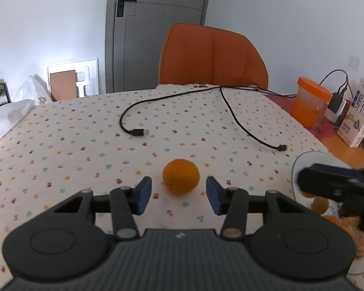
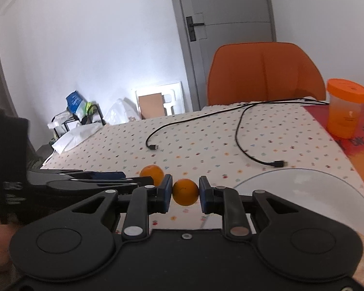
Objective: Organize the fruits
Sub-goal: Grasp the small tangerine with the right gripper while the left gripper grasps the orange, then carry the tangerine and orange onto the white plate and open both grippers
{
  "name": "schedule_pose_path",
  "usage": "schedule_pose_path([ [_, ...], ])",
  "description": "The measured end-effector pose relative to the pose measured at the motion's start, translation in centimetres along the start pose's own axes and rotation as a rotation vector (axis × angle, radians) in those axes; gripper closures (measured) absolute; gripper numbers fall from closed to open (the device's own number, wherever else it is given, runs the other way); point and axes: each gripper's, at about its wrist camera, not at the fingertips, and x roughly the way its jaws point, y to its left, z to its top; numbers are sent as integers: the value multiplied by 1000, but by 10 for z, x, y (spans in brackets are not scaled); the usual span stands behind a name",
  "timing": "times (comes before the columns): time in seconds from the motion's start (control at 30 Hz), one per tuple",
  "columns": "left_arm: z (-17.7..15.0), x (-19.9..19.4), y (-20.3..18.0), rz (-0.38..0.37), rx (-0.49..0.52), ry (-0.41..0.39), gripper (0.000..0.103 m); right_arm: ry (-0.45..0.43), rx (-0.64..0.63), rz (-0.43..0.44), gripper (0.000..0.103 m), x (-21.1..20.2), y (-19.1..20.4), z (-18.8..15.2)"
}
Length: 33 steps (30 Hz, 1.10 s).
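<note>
Left hand-held gripper (image 1: 179, 194) spread wide before an orange (image 1: 180, 180) on the surface (image 1: 85, 145), right hand-held gripper (image 2: 185, 194) clamped a second orange (image 2: 185, 192)

This looks like a room in a home. The bench (image 1: 60, 145) wears a flower-dotted cloth, with an orange upholstered chair (image 1: 213, 55) drawn up at top centre. A grey door (image 1: 157, 24) with a black handle stands behind, a milk carton (image 1: 359, 111) sits at the right edge, and shopping bags (image 2: 80, 106) pile at centre left.
</note>
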Motion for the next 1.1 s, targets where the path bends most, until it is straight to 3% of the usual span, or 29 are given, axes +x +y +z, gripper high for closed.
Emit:
schedule_pose_path([
  [0.2, 0, 19, -4, 7, 0, 15, 66, -15, 33, -23, 81, -14, -16, -4],
  [0.37, 0, 18, -3, 6, -8, 12, 68, -16, 56, -30, 81, -19, -25, -11],
  [1.1, -4, -63, -52, -110, 45, -85, 68, -77, 148, -102, 81, -74, -58, -32],
])
